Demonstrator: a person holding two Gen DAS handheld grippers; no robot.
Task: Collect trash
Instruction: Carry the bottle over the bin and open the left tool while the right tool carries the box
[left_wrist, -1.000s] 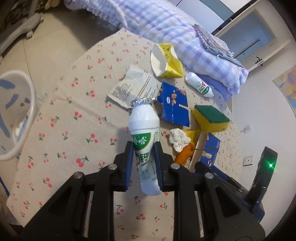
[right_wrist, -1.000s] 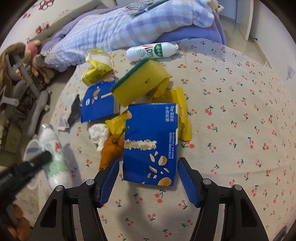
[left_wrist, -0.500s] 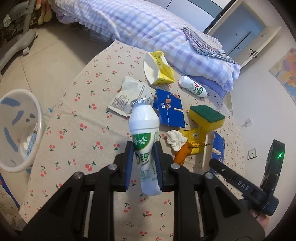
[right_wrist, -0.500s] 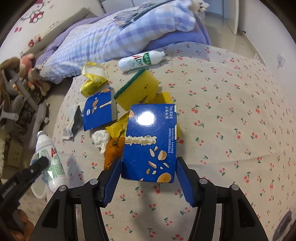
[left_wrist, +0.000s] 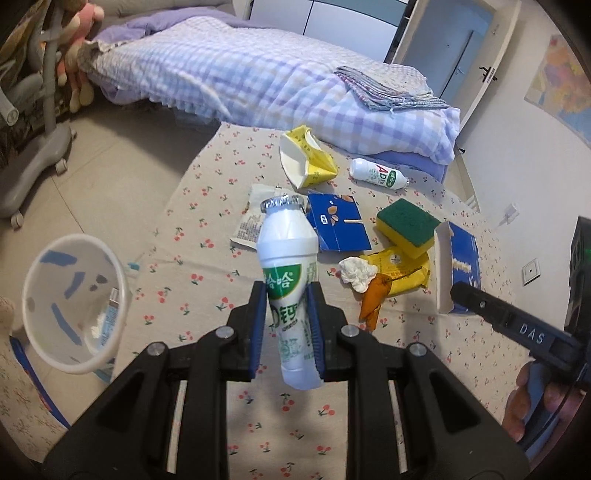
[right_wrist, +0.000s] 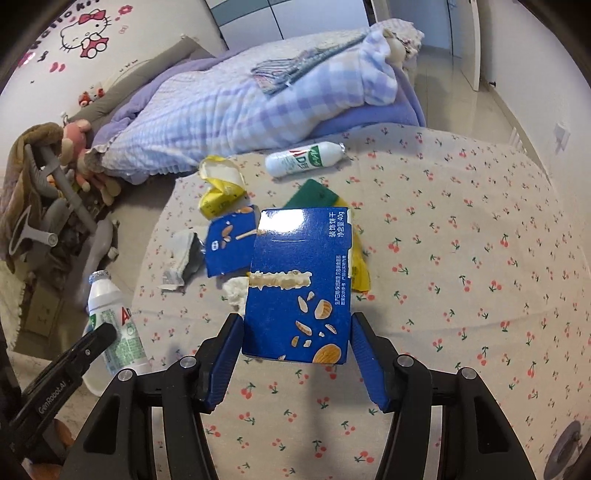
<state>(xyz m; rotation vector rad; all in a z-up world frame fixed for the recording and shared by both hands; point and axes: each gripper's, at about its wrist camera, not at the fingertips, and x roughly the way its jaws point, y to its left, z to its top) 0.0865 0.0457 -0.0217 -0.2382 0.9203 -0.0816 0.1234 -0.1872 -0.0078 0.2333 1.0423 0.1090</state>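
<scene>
Currently both tools are loaded and held above the cherry-print counter (left_wrist: 192, 236). Left tool (left_wrist: 287, 325): jaws narrowed onto the lower body of a white drink bottle (left_wrist: 290, 273), foil cap pointing away, base hanging below the pads. Right tool (right_wrist: 295, 341): jaws about half open, having just been closing, and clamped on the side edges of a blue snack box (right_wrist: 301, 284), which stands up ahead of the pads. White bin (left_wrist: 70, 302) sits to the left of the left tool, below counter level, some litter already inside. Ahead of both tools remain a yellow carton (left_wrist: 306, 162), second bottle (left_wrist: 376, 174), torn blue card (left_wrist: 338, 225), sponge (left_wrist: 406, 225), tissue (left_wrist: 356, 273) and orange peel (left_wrist: 373, 302). Risks, judged: bottle is gripped low on a smooth, tapering wall, so tilting toward the bin could let it slide out early. Box is thin card held by its edges; it may buckle or pivot and drop. Both tools converging on one bin could collide.
</scene>
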